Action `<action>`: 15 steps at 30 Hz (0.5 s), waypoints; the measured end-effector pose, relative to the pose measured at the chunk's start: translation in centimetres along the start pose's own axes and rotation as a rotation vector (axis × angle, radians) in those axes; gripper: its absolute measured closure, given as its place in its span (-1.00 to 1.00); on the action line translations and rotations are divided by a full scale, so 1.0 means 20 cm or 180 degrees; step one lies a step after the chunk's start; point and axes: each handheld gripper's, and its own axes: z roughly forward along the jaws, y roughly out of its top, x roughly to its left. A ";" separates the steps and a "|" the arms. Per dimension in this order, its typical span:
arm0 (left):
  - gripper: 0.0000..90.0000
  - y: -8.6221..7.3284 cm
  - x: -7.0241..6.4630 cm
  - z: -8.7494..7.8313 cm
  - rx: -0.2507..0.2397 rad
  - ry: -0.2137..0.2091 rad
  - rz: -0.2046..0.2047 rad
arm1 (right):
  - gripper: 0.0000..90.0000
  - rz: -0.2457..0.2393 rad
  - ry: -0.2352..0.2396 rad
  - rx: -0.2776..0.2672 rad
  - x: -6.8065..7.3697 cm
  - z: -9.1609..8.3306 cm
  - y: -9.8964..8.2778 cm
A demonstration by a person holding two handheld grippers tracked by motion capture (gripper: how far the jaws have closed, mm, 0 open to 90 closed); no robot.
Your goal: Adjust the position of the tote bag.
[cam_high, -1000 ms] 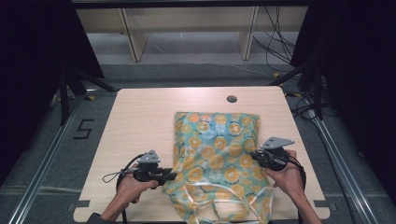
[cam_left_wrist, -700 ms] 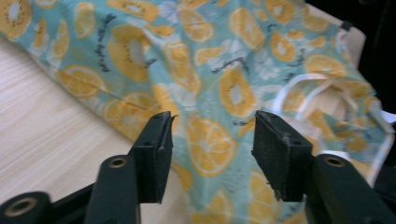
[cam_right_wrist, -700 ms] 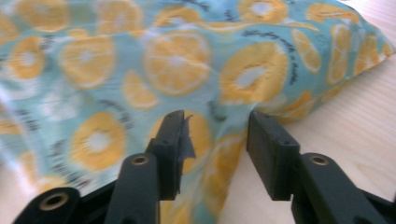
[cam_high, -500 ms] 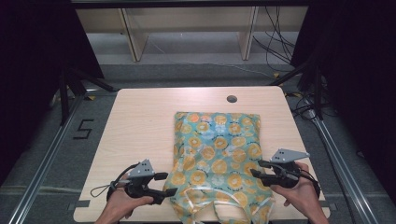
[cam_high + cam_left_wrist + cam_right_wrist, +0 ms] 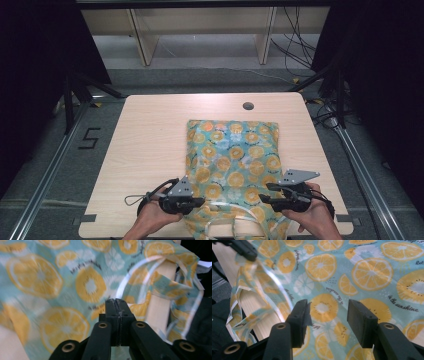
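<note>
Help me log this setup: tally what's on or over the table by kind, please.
Printed fabric bags: 1
Handheld grippers: 2, the left gripper and the right gripper
Total: 3
</note>
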 end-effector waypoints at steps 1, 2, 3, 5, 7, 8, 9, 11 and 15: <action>0.98 0.03 0.02 0.00 -0.0080 0.0044 0.0029 | 0.18 0.0000 0.0000 0.0000 0.00 0.00 0.00; 0.99 0.07 0.04 0.00 -0.0211 0.0082 -0.0004 | 0.18 -0.0031 -0.0019 -0.0061 0.00 0.00 0.00; 0.99 0.12 0.07 -0.01 -0.0296 0.0139 -0.0015 | 0.18 -0.0031 -0.0019 -0.0061 0.00 0.00 0.00; 0.99 0.22 0.14 -0.03 -0.0425 0.0271 0.0031 | 0.17 -0.0078 -0.0001 -0.0103 0.00 -0.01 0.00; 0.99 0.31 0.21 -0.05 -0.0530 0.0349 -0.0041 | 0.16 -0.0092 0.0047 -0.0128 0.01 -0.02 0.01; 0.99 0.35 0.25 -0.07 -0.0540 0.0426 -0.0010 | 0.14 -0.0104 0.0099 -0.0161 0.01 -0.03 0.02; 0.99 0.39 0.28 -0.08 -0.0608 0.0469 -0.0106 | 0.13 -0.0027 0.0130 -0.0140 0.03 -0.04 0.02; 0.99 0.45 0.35 -0.10 -0.0705 0.0487 -0.0126 | 0.08 -0.0150 0.0159 -0.0175 0.03 -0.05 0.03; 0.99 0.53 0.44 -0.12 -0.0826 0.0589 -0.0258 | -0.03 -0.0329 0.0124 -0.0154 0.06 -0.03 0.04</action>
